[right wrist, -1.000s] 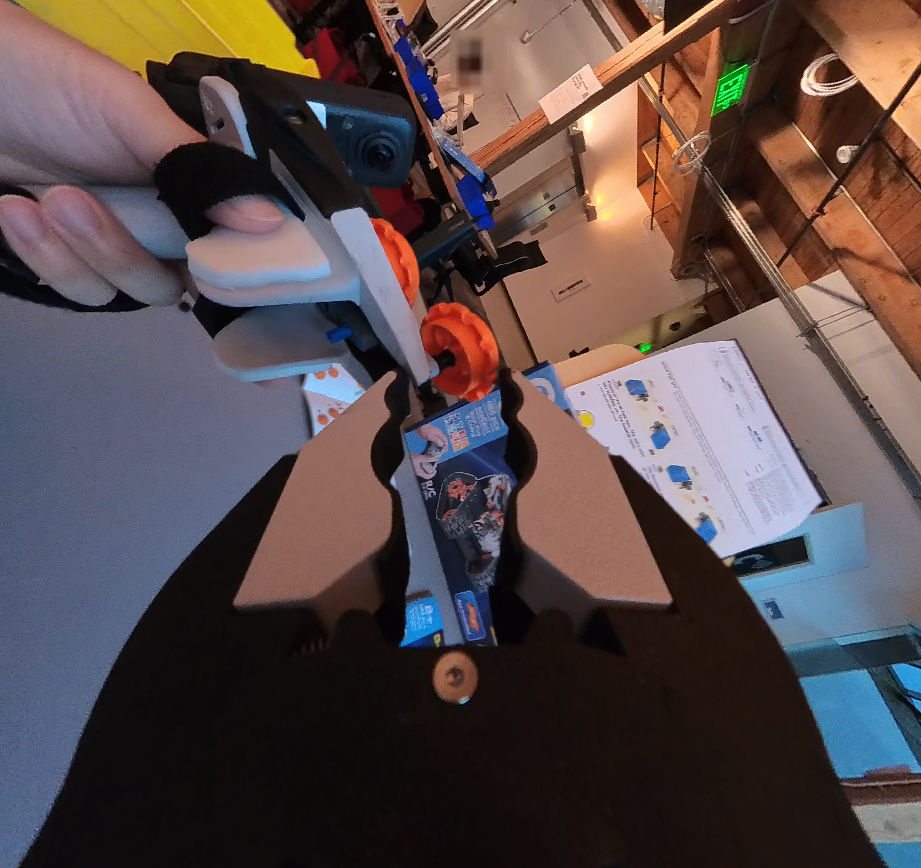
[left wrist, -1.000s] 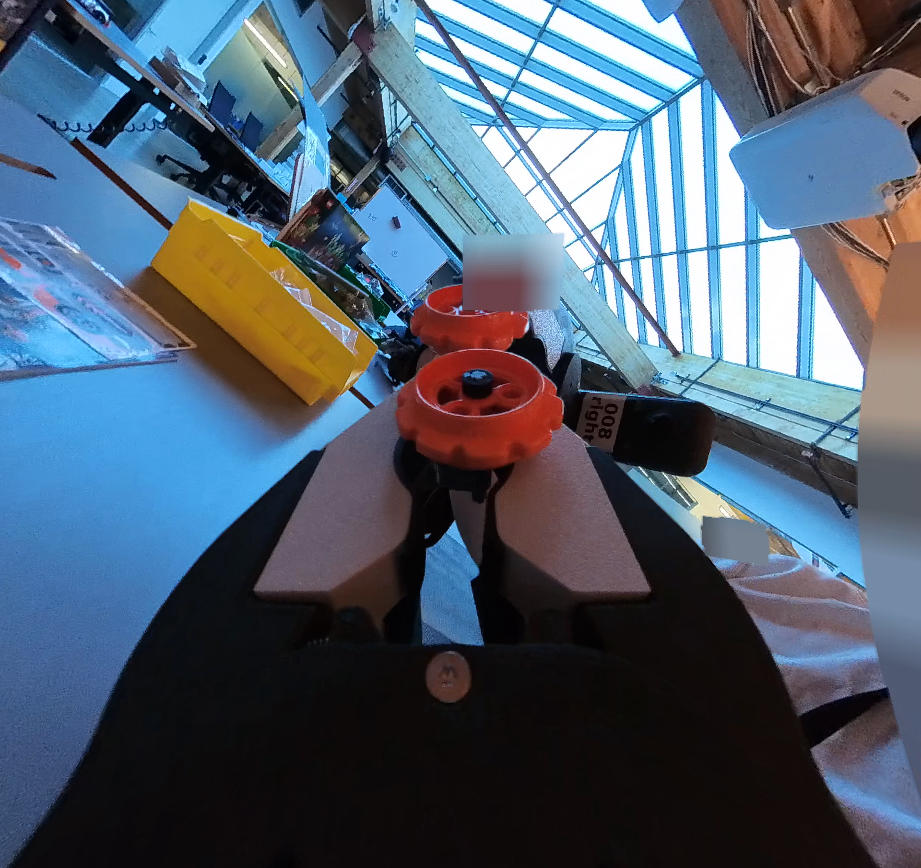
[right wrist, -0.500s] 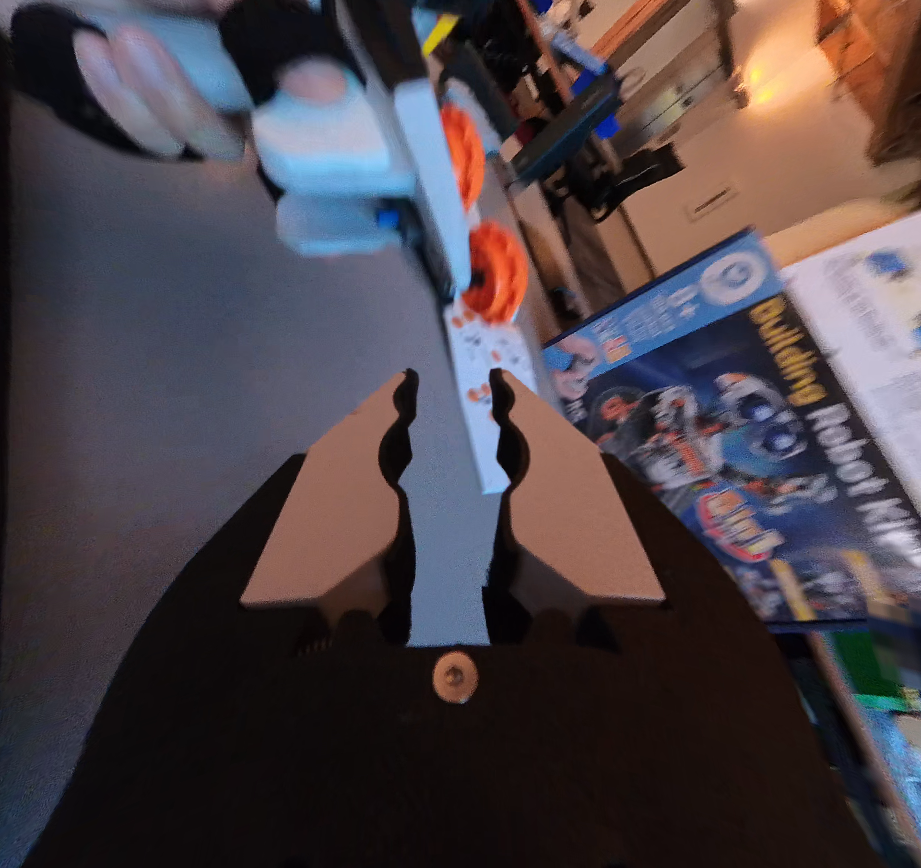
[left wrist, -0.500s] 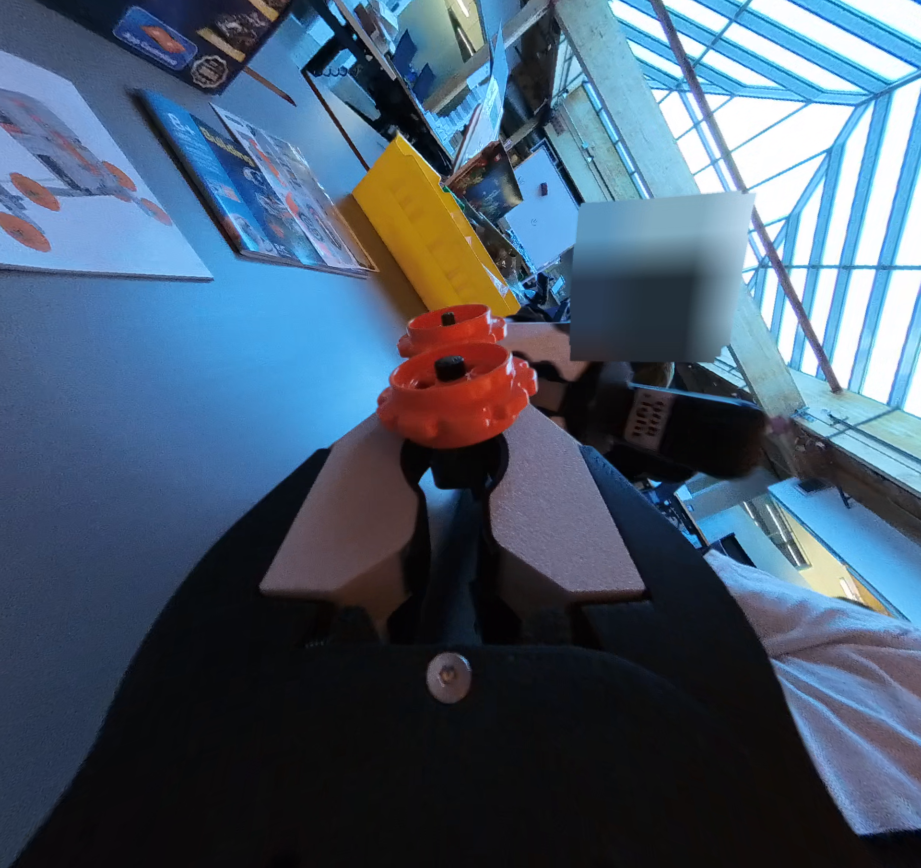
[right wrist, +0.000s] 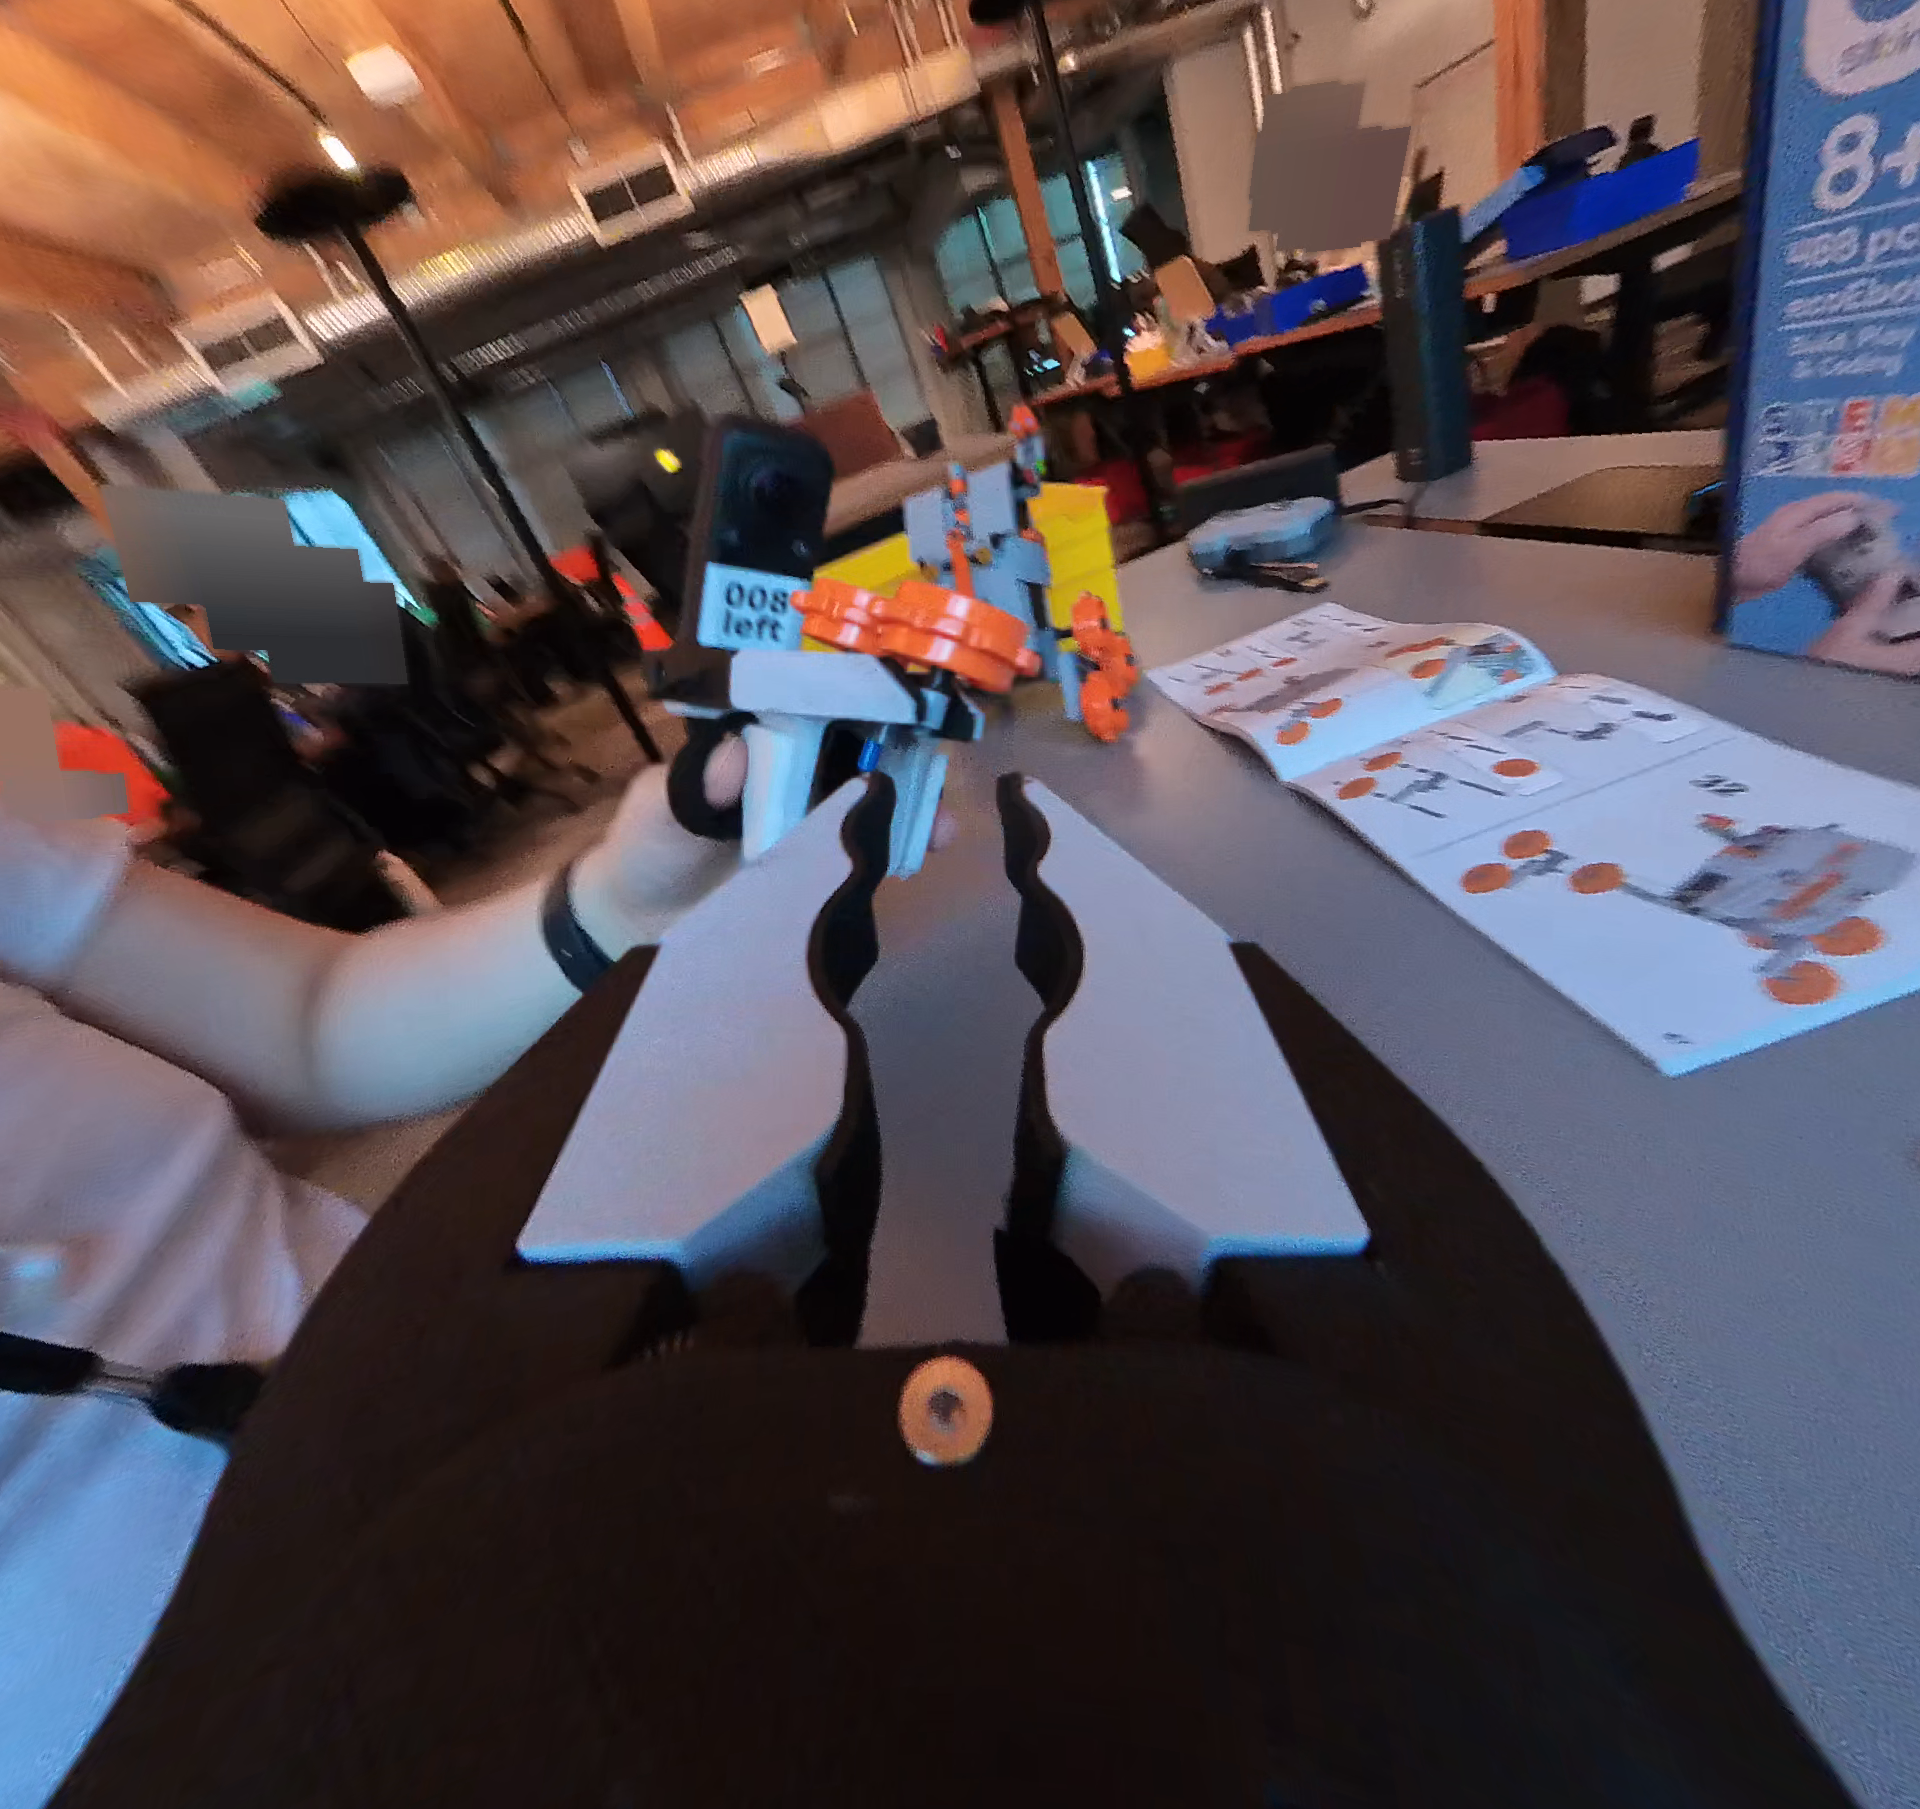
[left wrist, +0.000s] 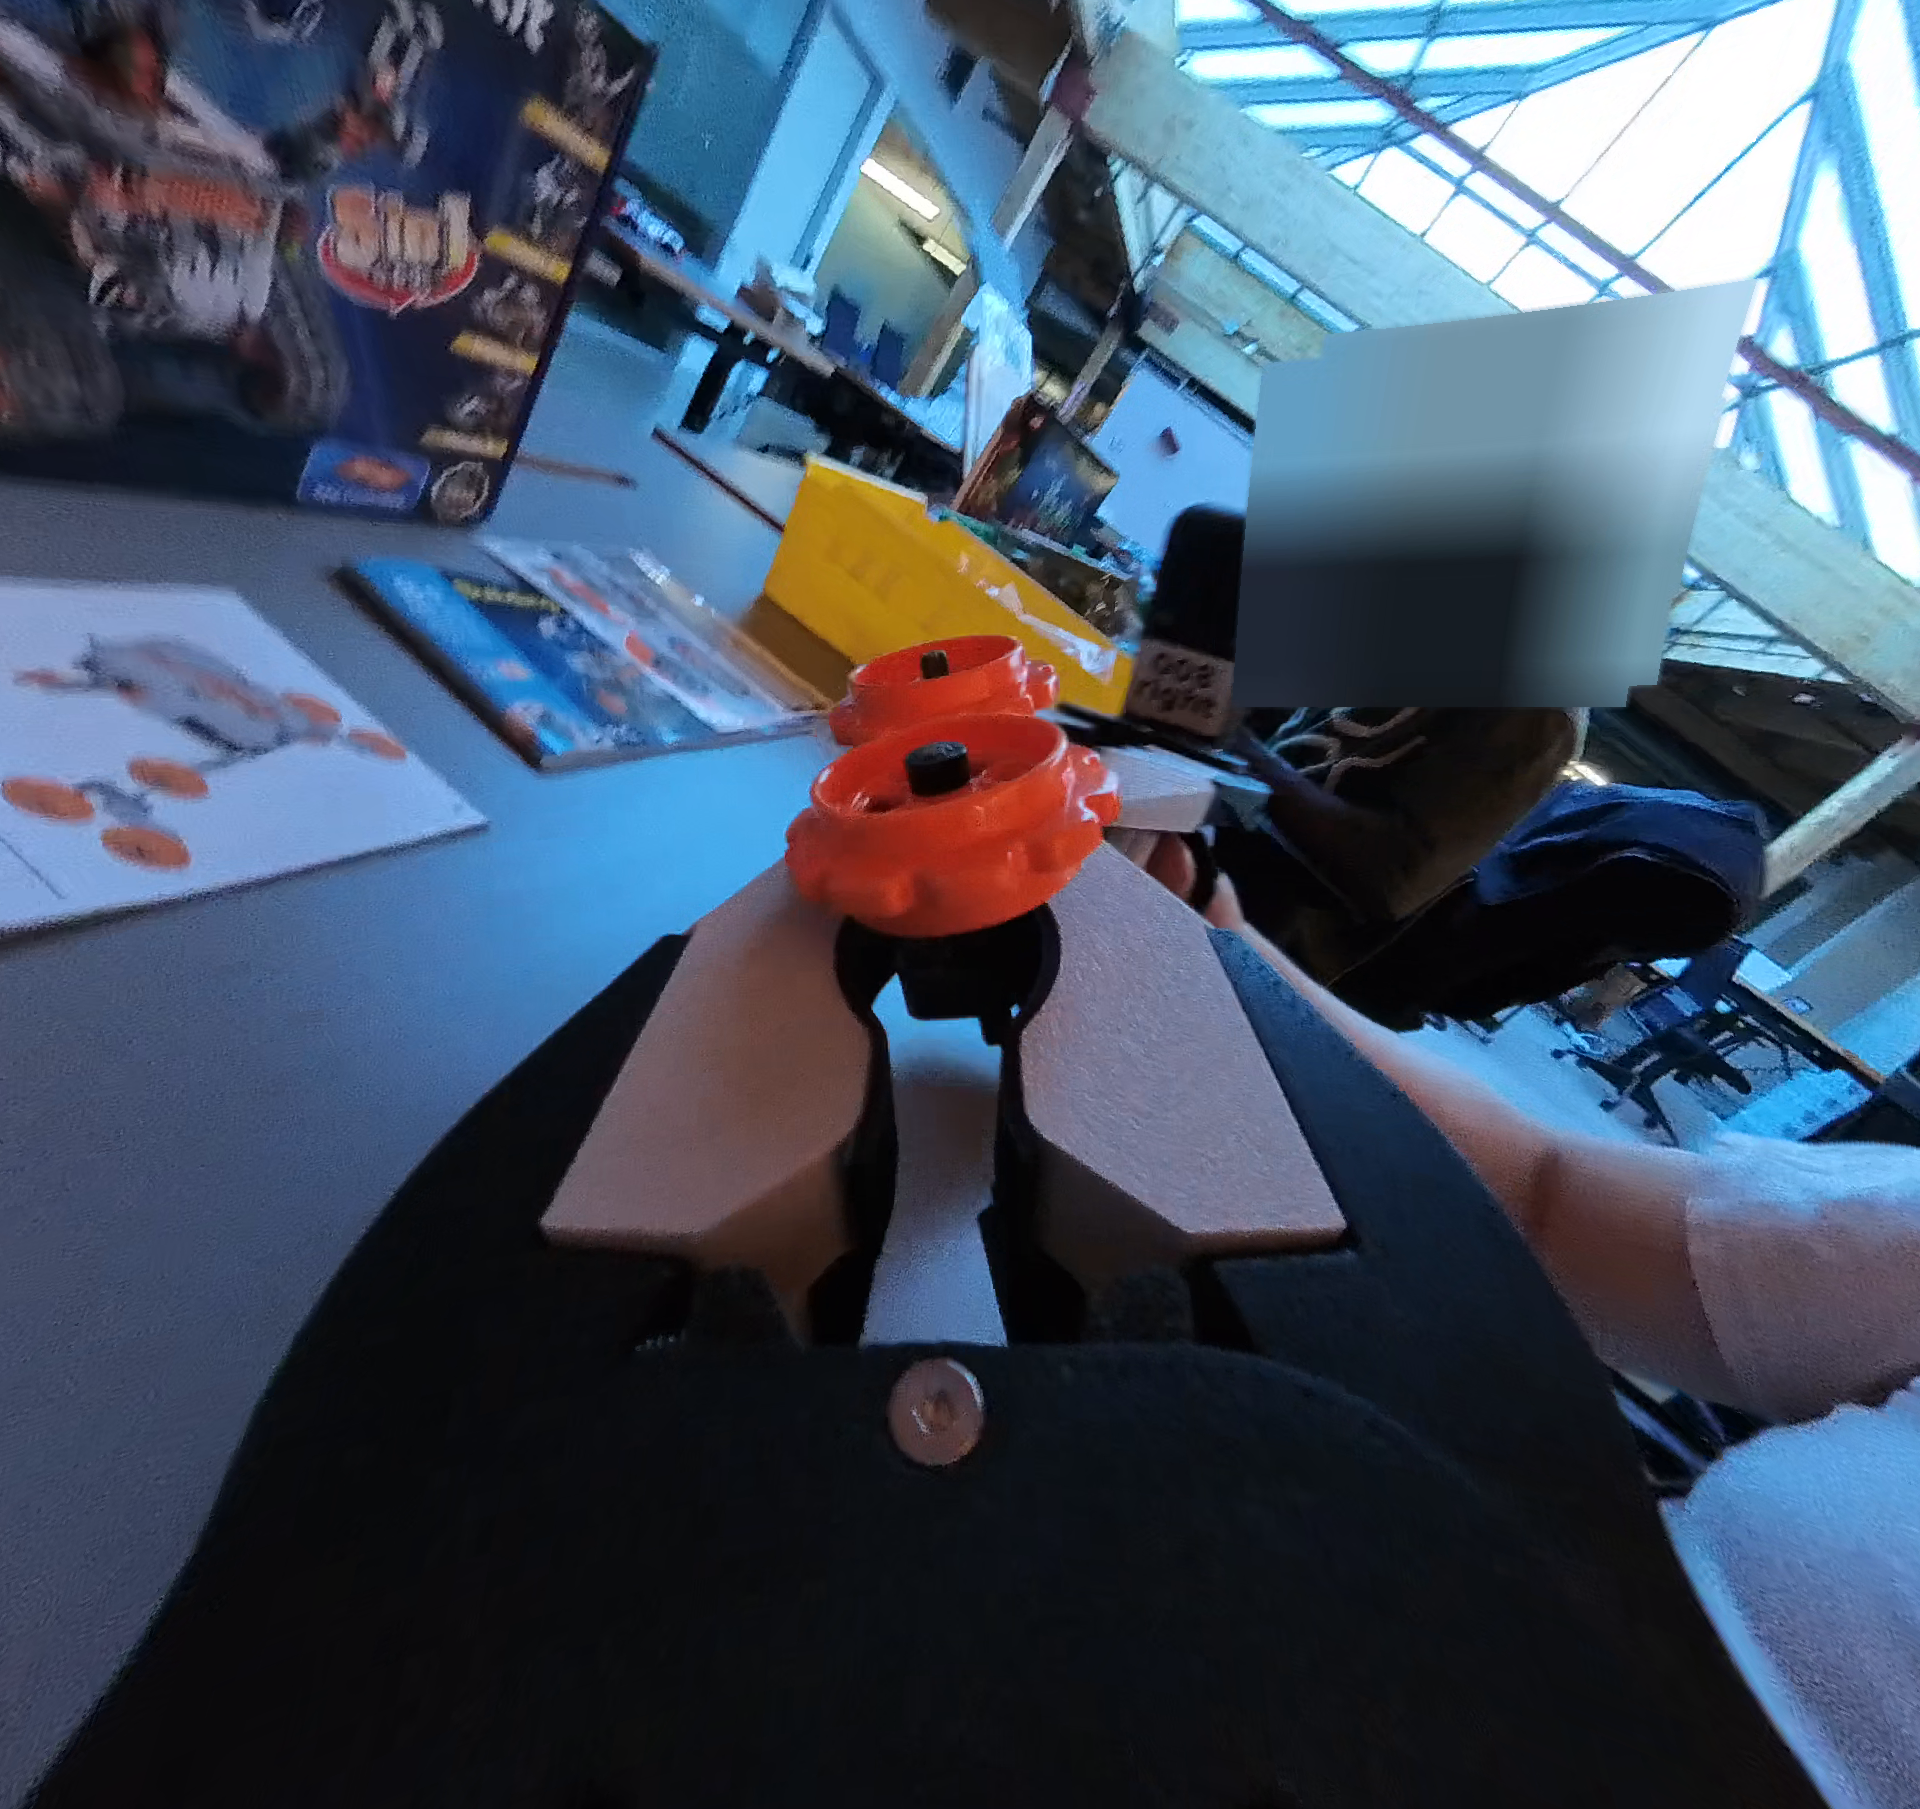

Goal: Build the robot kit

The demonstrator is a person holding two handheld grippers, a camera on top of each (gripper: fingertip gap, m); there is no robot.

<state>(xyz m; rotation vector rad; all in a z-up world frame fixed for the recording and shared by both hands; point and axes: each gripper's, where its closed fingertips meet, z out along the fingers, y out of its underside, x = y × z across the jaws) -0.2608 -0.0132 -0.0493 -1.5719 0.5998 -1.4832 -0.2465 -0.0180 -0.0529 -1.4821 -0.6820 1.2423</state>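
gripping a black axle piece between its fingertips, the left gripper is pinched on the part that carries 2 orange toothed wheels, the near wheel sitting right over the tips and the far wheel just behind it. the whole piece is held in the air above the grey table. in the right wrist view this same gripper shows farther off at the left, held by a bare hand, with the orange wheels lying flat on top of it. the right gripper holds nothing; its 2 fingers stand apart with a narrow gap that shows bare table between them, and it is tilted low over the table, aimed toward the left gripper and close to it. beyond the wheels in that view a partly built grey and orange model stands upright on the table, with a yellow bin behind it. an open instruction booklet lies flat to the right of the right gripper, and a blue kit box stands upright at the far right edge. in the left wrist view a white printed sheet and a second booklet lie on the table to the left, a dark kit box stands behind them, and the yellow bin sits past the wheels.
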